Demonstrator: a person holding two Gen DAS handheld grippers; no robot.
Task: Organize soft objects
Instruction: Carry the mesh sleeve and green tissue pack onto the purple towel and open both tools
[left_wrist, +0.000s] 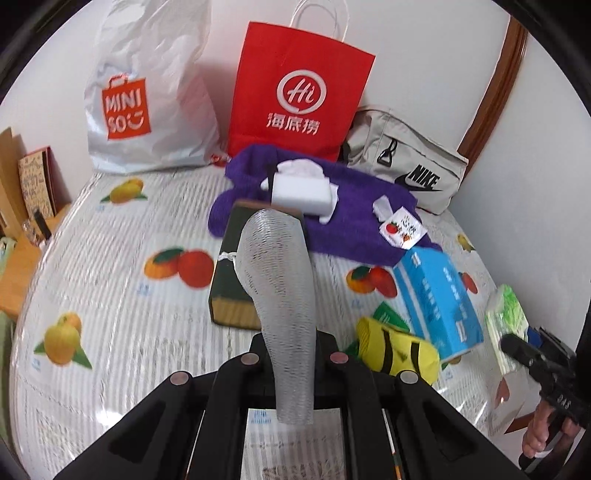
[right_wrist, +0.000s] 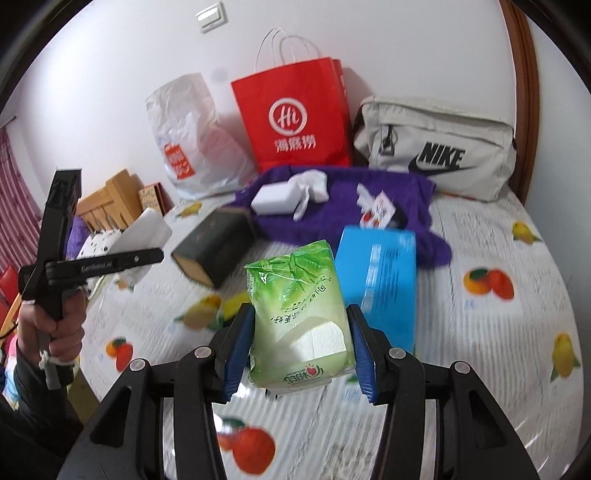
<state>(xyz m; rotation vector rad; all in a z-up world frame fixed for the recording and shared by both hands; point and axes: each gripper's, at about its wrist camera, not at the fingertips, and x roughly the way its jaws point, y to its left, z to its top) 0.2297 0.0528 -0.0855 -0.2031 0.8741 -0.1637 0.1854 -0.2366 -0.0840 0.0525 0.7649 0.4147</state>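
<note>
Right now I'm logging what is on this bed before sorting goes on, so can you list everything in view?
Red paper bag: one, red, upright at the wall.
Plastic shopping bag: one, white with orange logo, left of the red bag.
Nike bag: one, beige, right of the red bag.
Purple cloth: one, purple, spread before the bags.
White block: one, white, on the purple cloth.
Dark box: one, dark green, beside the cloth.
Blue box: one, blue, by the cloth.
Yellow sock: one, yellow with black stripes, on the bedsheet.
Tissue pack: one, green, in the right gripper.
Mesh sleeve: one, grey-white, in the left gripper.
</note>
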